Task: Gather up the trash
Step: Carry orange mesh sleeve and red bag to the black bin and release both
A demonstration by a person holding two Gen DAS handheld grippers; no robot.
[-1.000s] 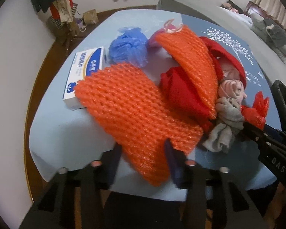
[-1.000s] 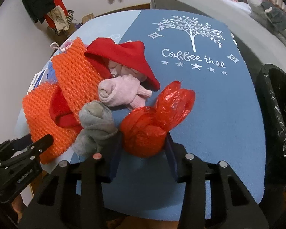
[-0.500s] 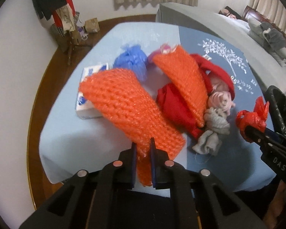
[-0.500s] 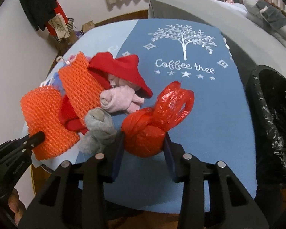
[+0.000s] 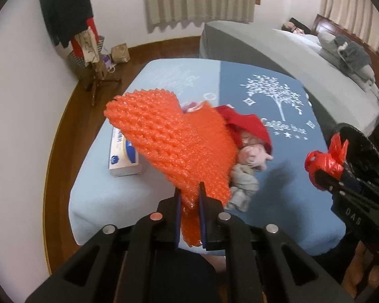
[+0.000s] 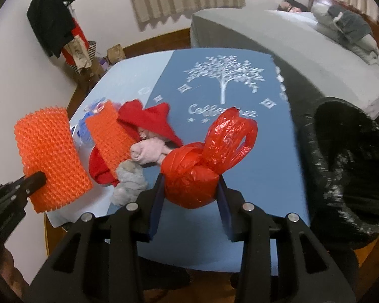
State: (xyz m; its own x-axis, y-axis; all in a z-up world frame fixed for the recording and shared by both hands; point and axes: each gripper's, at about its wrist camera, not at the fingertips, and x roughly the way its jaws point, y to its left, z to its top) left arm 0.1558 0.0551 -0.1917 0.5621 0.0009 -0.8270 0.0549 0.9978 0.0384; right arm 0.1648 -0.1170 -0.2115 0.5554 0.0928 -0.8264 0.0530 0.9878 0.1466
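My left gripper [image 5: 189,194] is shut on an orange foam net sleeve [image 5: 164,136] and holds it lifted above the table; the sleeve also shows in the right wrist view [image 6: 50,156]. My right gripper [image 6: 189,184] is shut on a knotted red plastic bag [image 6: 197,174], held above the table; the bag also shows in the left wrist view [image 5: 326,156]. A black-lined trash bin [image 6: 346,166] stands just right of the table. A second orange net sleeve [image 6: 108,136] lies on the table.
On the blue tablecloth [image 6: 240,96] lie a red cloth [image 6: 149,118], pink socks [image 6: 149,149], a grey sock [image 6: 131,179], a blue bag [image 6: 84,128] and a white box [image 5: 121,151]. A bed [image 6: 290,38] stands behind. A coat rack [image 5: 83,38] stands at the far left.
My left gripper has closed on the orange net sleeve and lifted it off the table. My right gripper has raised the red bag and moved it towards the black bin.
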